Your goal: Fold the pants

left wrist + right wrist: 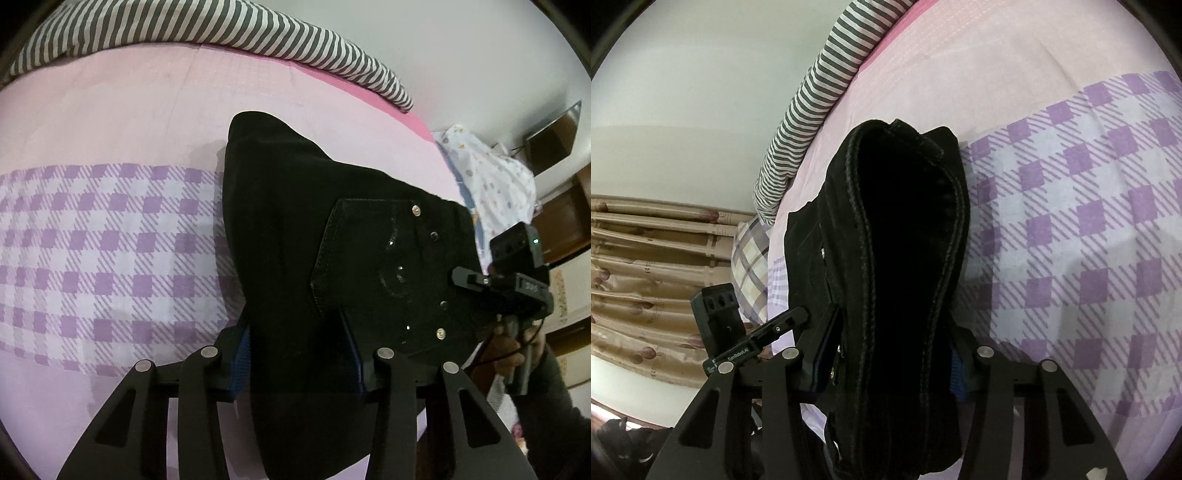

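Observation:
The black pants (295,221) are bunched into a thick folded bundle and hang above the bed, casting a shadow on the sheet. A back pocket with rivets (384,273) faces the left wrist camera. My left gripper (297,332) is shut on the bundle, with its blue pads (242,358) pressed to both sides. In the right wrist view the stitched waistband edge of the pants (908,221) runs up between the fingers of my right gripper (890,332), which is shut on it. Each view shows the other gripper at the bundle's far side: the right gripper (517,277) and the left gripper (720,321).
The bed carries a pink sheet (129,122) with a purple checked band (103,258). A grey-and-white striped cover (221,33) lies along its far edge. A white patterned cloth (491,192) lies at one end, and a checked pillow (750,258) and beige curtain (646,277) at the other.

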Tool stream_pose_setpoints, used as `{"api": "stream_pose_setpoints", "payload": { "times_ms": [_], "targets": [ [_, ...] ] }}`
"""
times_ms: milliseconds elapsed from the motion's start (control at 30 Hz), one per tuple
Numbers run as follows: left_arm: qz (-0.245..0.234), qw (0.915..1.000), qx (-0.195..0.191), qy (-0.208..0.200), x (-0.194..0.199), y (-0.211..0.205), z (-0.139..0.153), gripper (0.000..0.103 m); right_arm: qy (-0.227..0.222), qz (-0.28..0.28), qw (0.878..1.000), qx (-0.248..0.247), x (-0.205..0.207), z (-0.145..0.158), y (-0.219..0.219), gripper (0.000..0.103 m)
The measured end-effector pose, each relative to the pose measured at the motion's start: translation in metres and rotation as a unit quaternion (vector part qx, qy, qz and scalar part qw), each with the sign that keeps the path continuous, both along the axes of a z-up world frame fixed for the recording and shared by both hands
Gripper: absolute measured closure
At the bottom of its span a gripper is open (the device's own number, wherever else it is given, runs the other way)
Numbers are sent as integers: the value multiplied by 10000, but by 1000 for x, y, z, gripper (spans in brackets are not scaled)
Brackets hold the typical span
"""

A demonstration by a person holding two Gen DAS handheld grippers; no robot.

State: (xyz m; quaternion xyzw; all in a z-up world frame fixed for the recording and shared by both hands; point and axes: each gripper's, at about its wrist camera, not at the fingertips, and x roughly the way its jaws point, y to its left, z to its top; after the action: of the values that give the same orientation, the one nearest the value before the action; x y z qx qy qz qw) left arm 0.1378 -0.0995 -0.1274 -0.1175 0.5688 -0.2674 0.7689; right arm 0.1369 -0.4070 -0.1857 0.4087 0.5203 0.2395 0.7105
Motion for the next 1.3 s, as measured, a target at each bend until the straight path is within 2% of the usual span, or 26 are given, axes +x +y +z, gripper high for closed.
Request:
{"api": "stream_pose_setpoints", "payload": {
  "times_ms": [133, 267, 600, 700, 767, 900, 1100, 1300],
  "targets": [
    [32, 9992, -380, 124, 2, 12, -5, 60, 1, -10, 10000, 4, -2, 0, -2, 54],
    [64, 9982, -535, 263, 5, 20, -10, 58, 6, 11, 10000, -34, -2, 0, -1, 55],
    [164, 9962, -790, 317, 17, 19, -14, 56, -18, -23, 10000, -36, 0, -1, 0, 55],
    [88, 9982, -542, 223, 14, 12, -10, 56, -16, -84, 9999, -124, -2, 0, 1, 56],
    [19, 9996, -244, 103, 12, 4, -7, 59, 22, -127, 9996, -242, -2, 0, 3, 61],
    [-18, 9998, 207, -65, 7, -7, -1, 62, 8, -192, 9982, -574, -4, 5, 9, 66],
    [-143, 9974, 651, -274, 2, -23, 6, 71, -64, -360, 9944, -992, -7, 15, 18, 71],
    [-259, 9946, 883, -475, 0, -32, 11, 77, -105, -571, 9904, -1253, -11, 23, 23, 74]
  ]
}}
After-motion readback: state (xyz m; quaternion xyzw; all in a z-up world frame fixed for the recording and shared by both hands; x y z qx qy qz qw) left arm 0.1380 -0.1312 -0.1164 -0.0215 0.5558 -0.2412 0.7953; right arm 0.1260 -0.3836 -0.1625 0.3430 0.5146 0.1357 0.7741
